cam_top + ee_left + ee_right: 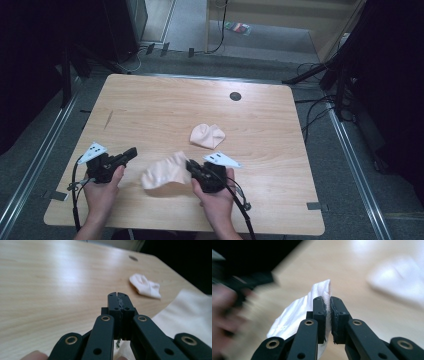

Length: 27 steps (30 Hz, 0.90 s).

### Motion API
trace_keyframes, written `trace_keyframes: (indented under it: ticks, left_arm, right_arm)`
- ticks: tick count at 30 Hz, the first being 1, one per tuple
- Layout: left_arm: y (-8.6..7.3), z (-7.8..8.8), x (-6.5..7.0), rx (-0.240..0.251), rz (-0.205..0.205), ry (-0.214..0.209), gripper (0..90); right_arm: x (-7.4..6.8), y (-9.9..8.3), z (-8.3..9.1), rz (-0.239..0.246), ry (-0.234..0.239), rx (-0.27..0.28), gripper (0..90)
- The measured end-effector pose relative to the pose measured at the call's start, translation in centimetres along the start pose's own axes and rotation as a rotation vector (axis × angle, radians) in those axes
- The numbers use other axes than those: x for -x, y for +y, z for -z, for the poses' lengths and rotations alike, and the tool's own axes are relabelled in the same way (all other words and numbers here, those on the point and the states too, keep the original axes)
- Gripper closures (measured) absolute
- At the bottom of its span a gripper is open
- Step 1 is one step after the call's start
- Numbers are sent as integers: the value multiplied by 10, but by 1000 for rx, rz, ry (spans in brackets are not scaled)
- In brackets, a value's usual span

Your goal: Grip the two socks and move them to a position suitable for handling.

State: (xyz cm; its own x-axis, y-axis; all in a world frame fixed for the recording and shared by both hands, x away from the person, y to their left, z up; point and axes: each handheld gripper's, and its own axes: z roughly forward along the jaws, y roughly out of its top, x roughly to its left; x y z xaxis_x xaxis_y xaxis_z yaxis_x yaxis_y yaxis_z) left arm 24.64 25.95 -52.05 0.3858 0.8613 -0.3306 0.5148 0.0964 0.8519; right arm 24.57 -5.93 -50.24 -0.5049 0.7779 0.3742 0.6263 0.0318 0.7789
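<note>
My right gripper [328,302] is clamped on a thin fold of pale peach cloth [162,172]; the fabric is soft and finely ribbed where it stands up between the black pads, and the rest drapes down from them in loose folds. In the high view that cloth hangs from my right gripper [192,167] near the front of the table [150,107], between my two hands, its lower edge at the wood.

My left gripper [117,296] has its jaws pressed flat together with nothing in them, the ridged pads meeting along one seam. It sits just left of the cloth, not touching it.

A second cloth [207,136], the same pale fabric, lies crumpled in a rounded lump past my right gripper, toward the table's middle and apart from the held one.

The table is light wood with a smooth, slightly glossy grain, rounded corners and a small dark round hole [235,96] near the far edge. The whole left half and the far stretch are bare wood, so there is wide room there; the front edge is close behind my hands.
</note>
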Motion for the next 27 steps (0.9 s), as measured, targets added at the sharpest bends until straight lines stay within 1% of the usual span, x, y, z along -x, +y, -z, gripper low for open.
trace_keyframes:
  ticks: [1,2,3,4,5,6,7,9,10,11,12,13,14,15,16,17,18,19,20,22,23,24,25,26,27]
  left_arm:
    - [-3,-5,2,-23,-2,-1,900]
    - [-4,-7,3,-37,-4,-6,900]
    - [-6,-9,4,-52,-10,-11,900]
    - [-8,-11,6,-61,-13,-17,897]
    - [-9,-13,8,-70,-19,-29,892]
    - [-9,-13,10,-79,-33,-35,886]
    - [-10,-14,13,-83,-37,-48,879]
    - [-12,-15,19,-105,-47,-83,856]
    - [-13,-16,21,-119,-47,-101,834]
    - [-14,-18,24,-136,-56,-116,810]
    - [-16,-19,27,-150,-67,-122,810]
    - [-18,-22,30,-159,-77,-125,798]
    - [-20,-25,34,-174,-82,-135,788]
    - [-22,-28,38,-188,-97,-139,781]
    - [-23,-29,41,-196,-105,-141,773]
    - [-25,-31,44,-205,-117,-146,768]
    - [-28,-34,51,-222,-158,-153,762]
    - [-28,-34,51,-222,-158,-153,784]
    - [-30,-36,55,-232,-183,-154,784]
    - [-34,-40,61,-261,-222,-158,837]
    - [-35,-42,62,-278,-235,-154,861]
    - [-37,-44,64,-293,-244,-146,883]
    - [-38,-46,65,-310,-247,-138,896]
    - [-39,-47,65,-324,-255,-134,900]
    - [-40,-48,65,-335,-261,-132,900]
  right_arm:
    - [14,-10,-1,5,-40,-27,834]
    - [28,-21,0,13,-93,-51,826]
    - [37,-25,2,13,-119,-55,802]
    - [47,-29,7,12,-144,-42,749]
    - [55,-31,12,0,-155,-18,700]
    - [62,-30,19,-16,-154,8,667]
    - [67,-28,25,-22,-147,38,646]
    - [74,-22,37,-30,-157,90,644]
    - [76,-20,42,-35,-165,104,645]
    - [78,-18,42,-37,-155,76,633]
    - [78,-18,42,-37,-155,76,633]
    - [79,-19,38,-22,-147,36,631]
    - [78,-21,35,-4,-149,12,631]
    - [78,-23,31,4,-148,2,626]
    - [76,-25,26,8,-134,-27,622]
    - [75,-26,23,17,-126,-40,616]
    - [71,-27,16,46,-117,-71,621]
    - [71,-27,16,46,-117,-71,621]
    - [70,-28,14,45,-113,-72,635]
    - [71,-28,11,15,-96,-80,670]
    - [70,-28,10,20,-104,-85,705]
    - [70,-29,9,28,-109,-93,754]
    - [70,-30,8,36,-100,-97,805]
    - [69,-30,7,37,-91,-108,834]
    - [68,-30,7,38,-85,-110,845]
